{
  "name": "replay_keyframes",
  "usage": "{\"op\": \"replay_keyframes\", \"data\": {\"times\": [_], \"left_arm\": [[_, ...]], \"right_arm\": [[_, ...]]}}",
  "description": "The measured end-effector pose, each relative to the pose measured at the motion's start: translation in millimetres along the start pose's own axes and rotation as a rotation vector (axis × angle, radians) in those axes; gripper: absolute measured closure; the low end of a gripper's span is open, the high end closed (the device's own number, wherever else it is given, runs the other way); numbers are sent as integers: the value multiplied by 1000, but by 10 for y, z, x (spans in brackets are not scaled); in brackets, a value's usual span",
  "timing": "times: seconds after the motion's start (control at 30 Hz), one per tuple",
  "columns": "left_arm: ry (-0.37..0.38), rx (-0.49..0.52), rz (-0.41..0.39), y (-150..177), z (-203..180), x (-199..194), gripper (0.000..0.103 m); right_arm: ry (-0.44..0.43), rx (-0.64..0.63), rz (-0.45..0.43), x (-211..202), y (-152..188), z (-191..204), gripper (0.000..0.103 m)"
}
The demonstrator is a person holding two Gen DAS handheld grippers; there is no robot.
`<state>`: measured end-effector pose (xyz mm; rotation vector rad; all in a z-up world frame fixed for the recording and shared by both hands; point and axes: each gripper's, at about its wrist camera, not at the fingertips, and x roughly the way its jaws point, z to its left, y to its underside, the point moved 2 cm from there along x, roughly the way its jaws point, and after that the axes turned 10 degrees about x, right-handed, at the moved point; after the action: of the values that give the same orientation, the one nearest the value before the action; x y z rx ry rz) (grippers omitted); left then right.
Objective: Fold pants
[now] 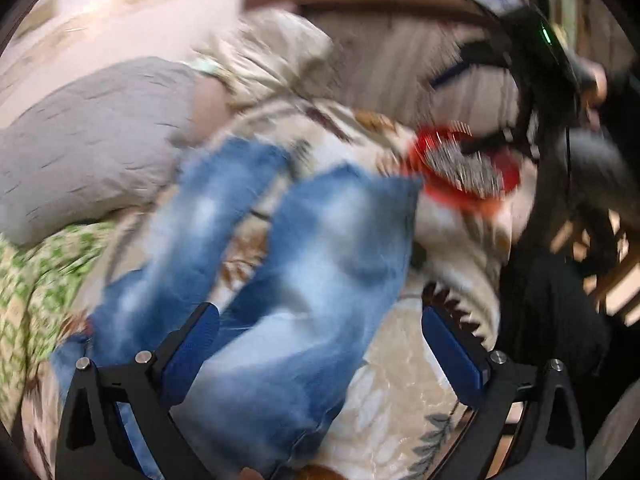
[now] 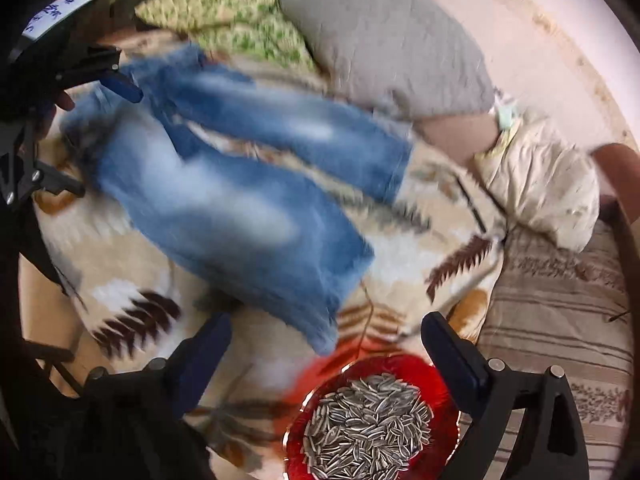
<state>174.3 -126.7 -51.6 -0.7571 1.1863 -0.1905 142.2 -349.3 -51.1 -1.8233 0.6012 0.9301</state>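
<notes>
Holding both my left gripper and right gripper spread wide and empty, I see the jeans stretch lengthwise away beneath my left, nearer than my right.

The faded blue denim pants lie unfolded on the bed, both legs spread apart; one leg runs between the left wrist view's fingers; the hems lie just beyond the right view's fingers.
</notes>
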Motion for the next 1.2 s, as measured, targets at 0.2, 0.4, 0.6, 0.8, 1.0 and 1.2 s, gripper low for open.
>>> {"op": "replay_keyframes", "data": {"times": [0.2,0.4,0.6,0.8,1.0,1.2], "left_arm": [[-165,-262,-89,448,518,-800,2],[-340,-449,-53,1250,645,-1088,2],[-360,-579,-12,1920,654,-953,2],[-301,-580,-139,2200,768,-802,2],[-400,-643,-107,2423,1035,-724,2],[-301,-810,-55,2649,1245,-457,2]], "right_arm": [[-122,3,-150,-214,-484,410,6],[-299,76,-143,0,-1395,907,6],[-416,82,-32,587,-2381,1610,6],[-449,5,98,1370,-3047,2411,6],[-430,-41,163,2035,-3443,2848,6],[-329,-69,158,2470,-3722,3187,6]]}}
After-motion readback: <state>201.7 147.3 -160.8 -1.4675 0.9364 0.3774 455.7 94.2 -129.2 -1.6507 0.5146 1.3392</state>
